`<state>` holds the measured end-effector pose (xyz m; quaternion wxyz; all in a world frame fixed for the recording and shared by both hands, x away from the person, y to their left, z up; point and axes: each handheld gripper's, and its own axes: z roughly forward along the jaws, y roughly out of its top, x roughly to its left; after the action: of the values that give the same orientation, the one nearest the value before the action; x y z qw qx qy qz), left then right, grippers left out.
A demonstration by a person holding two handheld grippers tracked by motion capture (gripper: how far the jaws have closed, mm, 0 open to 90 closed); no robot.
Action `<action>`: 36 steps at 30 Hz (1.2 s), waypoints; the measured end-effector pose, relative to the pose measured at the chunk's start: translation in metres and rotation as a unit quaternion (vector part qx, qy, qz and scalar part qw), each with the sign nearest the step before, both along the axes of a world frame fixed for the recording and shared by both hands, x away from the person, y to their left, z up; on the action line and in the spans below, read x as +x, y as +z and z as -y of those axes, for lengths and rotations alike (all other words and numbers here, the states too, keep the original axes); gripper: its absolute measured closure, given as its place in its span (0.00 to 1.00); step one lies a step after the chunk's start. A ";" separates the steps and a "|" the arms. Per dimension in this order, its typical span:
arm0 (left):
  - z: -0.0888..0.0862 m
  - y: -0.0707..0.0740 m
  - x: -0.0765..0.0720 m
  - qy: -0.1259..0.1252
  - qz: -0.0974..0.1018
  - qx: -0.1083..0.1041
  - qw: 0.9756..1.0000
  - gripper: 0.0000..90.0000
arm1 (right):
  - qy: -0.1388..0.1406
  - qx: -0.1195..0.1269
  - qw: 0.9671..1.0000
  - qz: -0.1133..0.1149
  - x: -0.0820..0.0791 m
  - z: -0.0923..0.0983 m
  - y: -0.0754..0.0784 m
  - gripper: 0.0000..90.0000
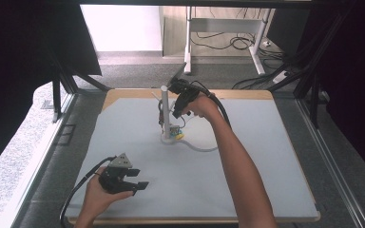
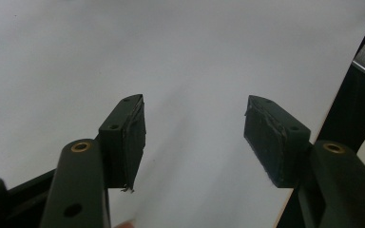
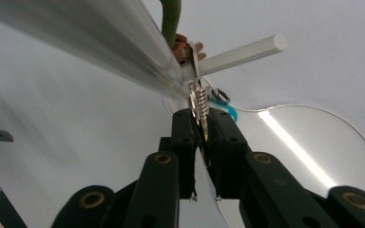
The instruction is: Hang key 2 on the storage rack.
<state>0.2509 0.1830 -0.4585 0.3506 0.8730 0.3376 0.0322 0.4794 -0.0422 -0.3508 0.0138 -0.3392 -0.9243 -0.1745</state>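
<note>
A small stand with a silvery upright pole point(image 1: 165, 107) rises from a pale round base point(image 1: 200, 147) at the middle of the grey table. My right gripper point(image 1: 176, 113) reaches down beside the pole. Its jaws are nearly together, with a thin metal chain point(image 3: 200, 102) pinched between the tips of my right gripper point(image 3: 200, 118). The chain hangs where a side peg point(image 3: 247, 50) meets the pole point(image 3: 100, 47). A teal clip point(image 3: 228, 113), a green strap point(image 3: 171, 19) and a brown piece point(image 3: 183, 47) hang close by. My left gripper point(image 1: 140, 179) rests open near the front left, and nothing lies between the jaws of my left gripper point(image 2: 195, 126).
The grey table top point(image 1: 256, 156) has a wooden rim. Dark frame bars stand at both sides. A desk leg and loose cables point(image 1: 247, 42) lie on the floor beyond the far edge. The table's edge point(image 2: 313, 137) runs close to my left gripper.
</note>
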 end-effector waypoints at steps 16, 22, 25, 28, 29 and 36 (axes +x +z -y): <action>0.002 -0.002 0.001 0.003 -0.005 0.006 1.000 0.45 | -0.005 0.021 1.000 0.018 -0.012 0.027 0.015 0.67; 0.000 0.000 0.001 0.003 0.000 0.010 1.000 0.44 | -0.020 0.040 0.998 0.042 -0.027 0.049 0.017 0.58; -0.001 0.001 0.000 0.004 0.001 0.006 1.000 0.44 | -0.025 0.049 0.997 0.056 -0.038 0.064 0.017 0.55; -0.001 0.002 -0.001 0.006 0.001 0.004 1.000 0.44 | -0.031 0.056 0.996 0.066 -0.049 0.080 0.018 0.54; 0.000 0.001 -0.001 0.006 0.001 0.002 1.000 0.44 | -0.032 0.059 0.995 0.069 -0.054 0.087 0.017 0.54; 0.004 -0.003 0.001 0.005 -0.005 0.006 1.000 0.44 | -0.042 0.070 0.993 0.085 -0.075 0.128 0.013 0.53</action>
<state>0.2518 0.1789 -0.4617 0.3431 0.8735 0.3438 0.0319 0.4049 -0.1704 -0.3377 -0.0484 -0.3594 -0.8927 -0.2676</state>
